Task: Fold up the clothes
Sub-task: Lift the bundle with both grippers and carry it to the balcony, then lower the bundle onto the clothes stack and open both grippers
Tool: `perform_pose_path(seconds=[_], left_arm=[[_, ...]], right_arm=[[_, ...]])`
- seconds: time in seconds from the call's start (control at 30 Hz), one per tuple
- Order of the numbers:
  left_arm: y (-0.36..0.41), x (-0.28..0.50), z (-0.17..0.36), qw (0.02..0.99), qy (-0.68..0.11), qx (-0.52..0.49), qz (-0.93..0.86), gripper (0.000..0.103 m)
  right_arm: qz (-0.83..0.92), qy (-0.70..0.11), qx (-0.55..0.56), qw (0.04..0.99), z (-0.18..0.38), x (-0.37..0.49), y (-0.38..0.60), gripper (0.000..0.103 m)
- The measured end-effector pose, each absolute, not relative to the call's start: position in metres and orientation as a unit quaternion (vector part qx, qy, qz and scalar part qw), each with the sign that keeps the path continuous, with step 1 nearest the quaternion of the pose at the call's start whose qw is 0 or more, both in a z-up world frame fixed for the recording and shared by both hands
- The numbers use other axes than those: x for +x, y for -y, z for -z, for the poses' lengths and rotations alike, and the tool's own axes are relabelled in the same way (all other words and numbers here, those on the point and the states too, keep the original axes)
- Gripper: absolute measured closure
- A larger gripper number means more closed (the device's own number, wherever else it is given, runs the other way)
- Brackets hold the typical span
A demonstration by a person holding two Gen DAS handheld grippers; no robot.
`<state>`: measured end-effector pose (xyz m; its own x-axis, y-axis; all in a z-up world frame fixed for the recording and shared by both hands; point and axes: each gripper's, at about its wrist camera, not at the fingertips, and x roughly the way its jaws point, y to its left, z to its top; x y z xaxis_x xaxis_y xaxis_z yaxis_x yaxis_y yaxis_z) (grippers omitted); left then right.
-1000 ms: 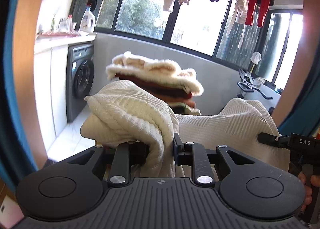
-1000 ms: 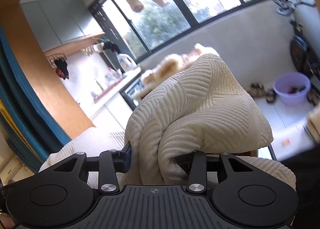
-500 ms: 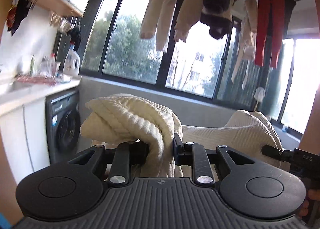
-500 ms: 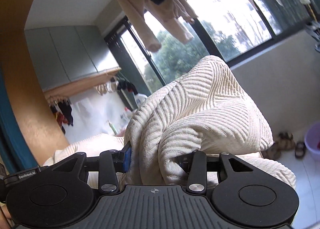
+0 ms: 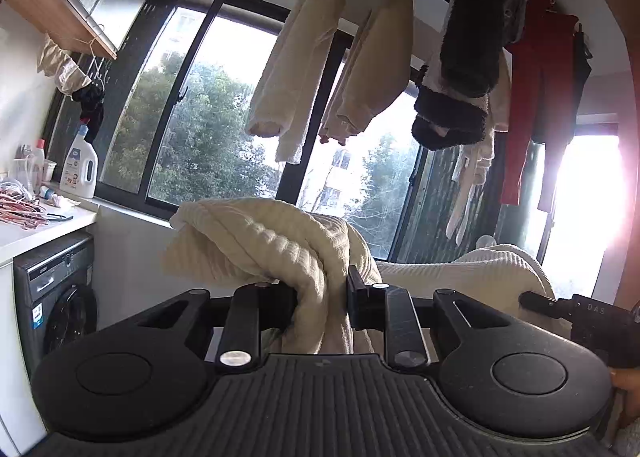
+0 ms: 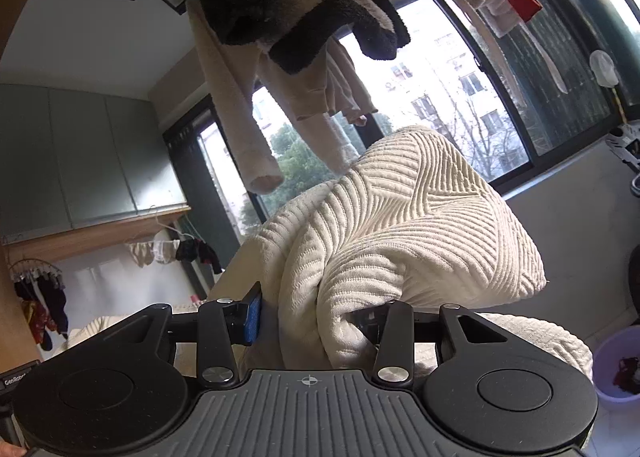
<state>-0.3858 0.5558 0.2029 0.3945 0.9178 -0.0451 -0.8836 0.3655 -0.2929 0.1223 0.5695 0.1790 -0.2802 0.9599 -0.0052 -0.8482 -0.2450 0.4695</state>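
the cream sweater (image 5: pixel 256 241) is held up in the air, bunched between both claws and spanning the gap from one to the other. it is a thick ribbed knit, judged soft and floppy, with some bulk and weight but nothing fragile; it is likely to sag wherever it is not supported, and the ribs should give the pads good friction, so slipping seems unlikely.

the left claw (image 5: pixel 322 299) is closed narrowly on a gathered fold of the knit, which spills over and ahead of its fingers. the right claw (image 6: pixel 316 317) is clamped a little wider on a thicker wad (image 6: pixel 400 225), which billows up just ahead of it. in the left view the right claw (image 5: pixel 560 307) is seen off to the side, with cloth stretched between.

for a clean fold, hold is better taken at flat edges such as the shoulders or hem, not at bunched middles, though which part is now pinched cannot be told.

beyond the claws, hanging laundry (image 5: pixel 296 69) is overhead against the windows (image 5: pixel 208 109), and a washing machine (image 5: pixel 56 297) stands below the left claw.
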Motion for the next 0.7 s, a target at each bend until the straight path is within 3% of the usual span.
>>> perform_pose_path(seconds=[0.33, 0.53, 0.63, 0.7], left_arm=[[-0.613, -0.429, -0.144, 0.824, -0.014, -0.206, -0.527, 0.078], [-0.7, -0.422, -0.03, 0.764, -0.1, -0.295, -0.566, 0.074], [-0.737, -0.433, 0.036, 0.697, -0.12, -0.405, -0.579, 0.069], [-0.738, -0.447, 0.051, 0.686, -0.095, -0.43, -0.579, 0.064]], right_arm=[[-0.759, -0.252, 0.064, 0.598, -0.122, 0.054, -0.639, 0.064], [-0.732, -0.285, -0.038, 0.618, -0.036, 0.005, -0.71, 0.064], [-0.677, -0.344, -0.104, 0.642, 0.027, -0.008, -0.744, 0.055], [-0.645, -0.386, -0.124, 0.648, 0.062, -0.008, -0.756, 0.046]])
